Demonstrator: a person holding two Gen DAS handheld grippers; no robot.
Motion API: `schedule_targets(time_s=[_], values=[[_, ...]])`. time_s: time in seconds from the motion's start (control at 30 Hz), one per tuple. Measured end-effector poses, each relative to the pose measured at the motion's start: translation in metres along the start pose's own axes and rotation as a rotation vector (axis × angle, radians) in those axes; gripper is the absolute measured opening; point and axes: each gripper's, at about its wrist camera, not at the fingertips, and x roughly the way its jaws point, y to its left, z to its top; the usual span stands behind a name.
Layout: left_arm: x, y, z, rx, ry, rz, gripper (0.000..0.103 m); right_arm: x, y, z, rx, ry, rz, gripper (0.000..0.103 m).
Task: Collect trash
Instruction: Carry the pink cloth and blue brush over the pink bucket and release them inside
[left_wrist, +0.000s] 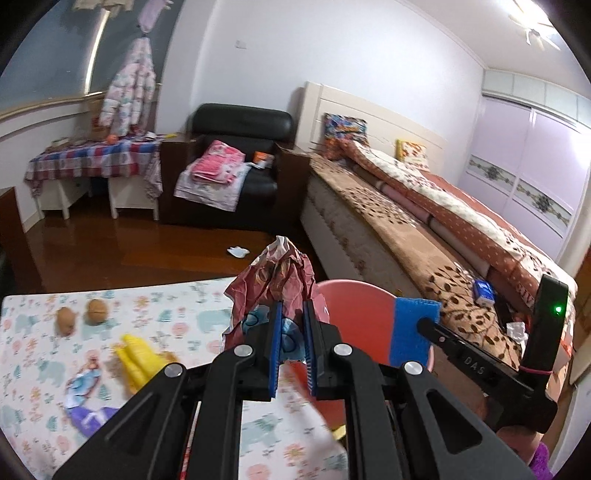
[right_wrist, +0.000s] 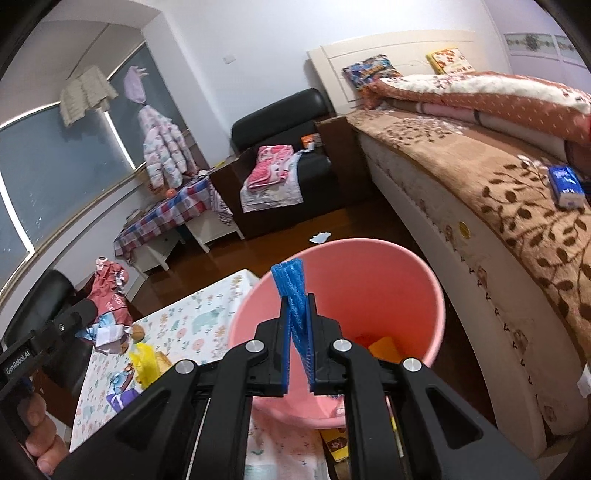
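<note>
My left gripper (left_wrist: 292, 314) is shut on a crumpled red patterned wrapper (left_wrist: 275, 280) and holds it above the table's right end, beside the pink bin (left_wrist: 354, 314). The wrapper also shows in the right wrist view (right_wrist: 110, 291). My right gripper (right_wrist: 297, 314) is shut on a blue foam mesh piece (right_wrist: 291, 288) and holds it over the mouth of the pink bin (right_wrist: 369, 280). The mesh also shows in the left wrist view (left_wrist: 413, 328). The bin holds an orange scrap (right_wrist: 384, 347).
The table has a floral cloth (left_wrist: 166, 325) with two walnuts (left_wrist: 83, 314), a yellow wrapper (left_wrist: 136, 354) and a purple-blue wrapper (left_wrist: 85, 398). White paper (left_wrist: 238, 252) lies on the wood floor. A bed (left_wrist: 424, 240) with a blue tissue pack (left_wrist: 484, 291) stands right; a black armchair (left_wrist: 236, 166) at the back.
</note>
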Motion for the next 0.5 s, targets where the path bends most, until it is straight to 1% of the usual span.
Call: schedule_targets(time_s=[0.2, 0.37, 0.5], values=[[0.04, -0.031, -0.006, 0.02, 0.069, -0.071, 0.01, 0.006, -0.018, -0.002, 0.023, 0.008, -0.021, 0.007], [0.069, -0.044, -0.015, 0.04, 0.125, -0.084, 0.011, 0.014, -0.027, -0.007, 0.035, 0.03, -0.027, 0.007], [0.086, -0.049, -0.021, 0.058, 0.154, -0.083, 0.011, 0.023, -0.03, -0.007, 0.044, 0.046, -0.03, 0.007]])
